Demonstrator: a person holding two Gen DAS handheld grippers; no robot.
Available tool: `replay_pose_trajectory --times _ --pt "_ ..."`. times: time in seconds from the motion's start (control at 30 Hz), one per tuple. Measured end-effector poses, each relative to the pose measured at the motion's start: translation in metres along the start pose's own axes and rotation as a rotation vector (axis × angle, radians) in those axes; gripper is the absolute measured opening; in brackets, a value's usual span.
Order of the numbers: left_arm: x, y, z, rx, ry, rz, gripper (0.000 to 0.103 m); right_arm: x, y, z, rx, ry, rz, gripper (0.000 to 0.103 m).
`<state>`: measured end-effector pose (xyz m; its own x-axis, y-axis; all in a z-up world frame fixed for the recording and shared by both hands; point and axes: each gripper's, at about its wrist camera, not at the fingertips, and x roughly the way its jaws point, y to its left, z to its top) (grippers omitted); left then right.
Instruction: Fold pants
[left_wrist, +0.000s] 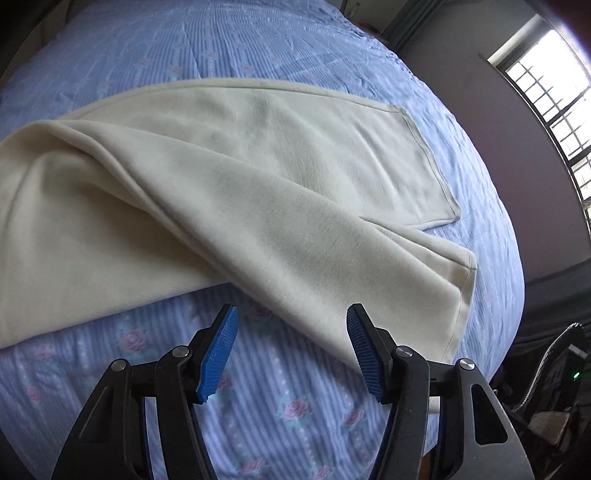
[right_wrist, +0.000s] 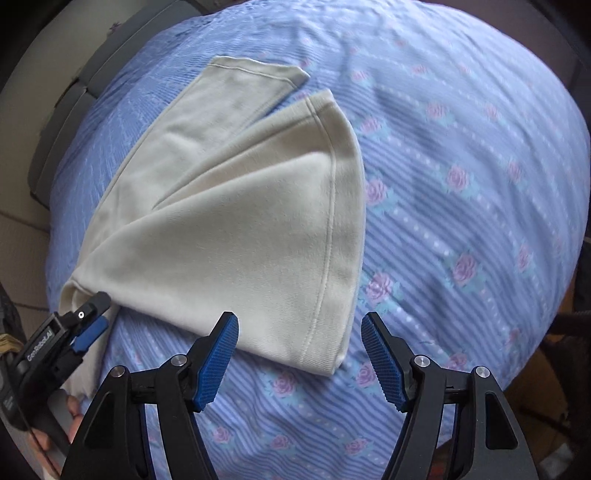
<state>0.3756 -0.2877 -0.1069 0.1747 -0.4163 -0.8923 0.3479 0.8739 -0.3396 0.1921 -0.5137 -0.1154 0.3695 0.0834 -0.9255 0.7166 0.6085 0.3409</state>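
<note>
Only 1 readable text: white lettering "GenRoboAI" (last letters small, not 100% sure) running lengthwise along the black plastic body of the left gripper (right_wrist: 94, 312), seen in the right wrist view at lower left, tip just beside the near-left corner of the cream knit folded pants (right_wrist: 236, 236). Same gripper body, further back toward the hand (right_wrist: 70, 417): a few small white marks, too tiny/blurred to read. Left wrist view: no text legible anywhere. Blue striped bedsheet w/ pink rose print (right_wrist: 461, 221) under the pants carries pattern only, no lettering. Pants show no label or tag print.
</note>
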Motion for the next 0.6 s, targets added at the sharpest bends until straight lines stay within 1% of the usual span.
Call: replay_pose_trajectory --times 0.03,0.13,0.2,0.23,0.27,0.3,0.33,0.37,0.43,0.5,0.53,0.57,0.6 --pt "0.004 -0.002 0.002 0.002 0.003 -0.003 0.06 0.006 -0.002 -0.002 0.011 0.014 0.008 0.07" --pt "0.019 -0.009 0.008 0.032 0.019 0.016 0.059 0.029 -0.005 -0.006 0.033 0.064 0.019 0.06" --pt "0.031 -0.009 0.01 0.043 0.039 0.032 0.058 0.041 -0.009 -0.008 0.059 0.076 0.006 0.055" --pt "0.036 -0.007 0.011 0.034 0.05 0.036 0.055 0.045 -0.011 -0.008 0.074 0.074 0.0 0.047" --pt "0.039 -0.006 0.012 0.021 0.059 0.035 0.046 0.047 -0.012 -0.007 0.087 0.078 -0.008 0.034" --pt "0.042 -0.002 0.013 0.002 0.07 0.035 0.04 0.047 -0.013 -0.005 0.092 0.079 -0.007 0.023" --pt "0.044 -0.001 0.014 -0.008 0.076 0.031 0.026 0.046 -0.013 -0.003 0.087 0.081 -0.007 0.012" --pt "0.044 0.001 0.015 -0.011 0.086 0.023 0.015 0.043 -0.013 0.0 0.086 0.09 -0.01 0.007" --pt "0.033 -0.002 0.018 0.007 0.083 0.007 0.01 0.028 -0.015 0.006 0.119 0.081 0.051 0.005" --pt "0.014 -0.01 0.023 0.03 0.062 -0.01 0.008 0.001 -0.008 0.017 0.123 0.032 0.104 0.005" --pt "0.001 -0.015 0.026 0.043 0.042 -0.026 0.008 -0.018 0.0 0.025 0.107 -0.006 0.134 0.005" --pt "-0.012 -0.022 0.032 0.062 0.021 -0.032 0.008 -0.032 0.007 0.031 0.09 -0.037 0.145 0.005" --pt "-0.024 -0.029 0.038 0.081 -0.001 -0.031 0.008 -0.054 0.019 0.043 0.059 -0.088 0.166 0.005"
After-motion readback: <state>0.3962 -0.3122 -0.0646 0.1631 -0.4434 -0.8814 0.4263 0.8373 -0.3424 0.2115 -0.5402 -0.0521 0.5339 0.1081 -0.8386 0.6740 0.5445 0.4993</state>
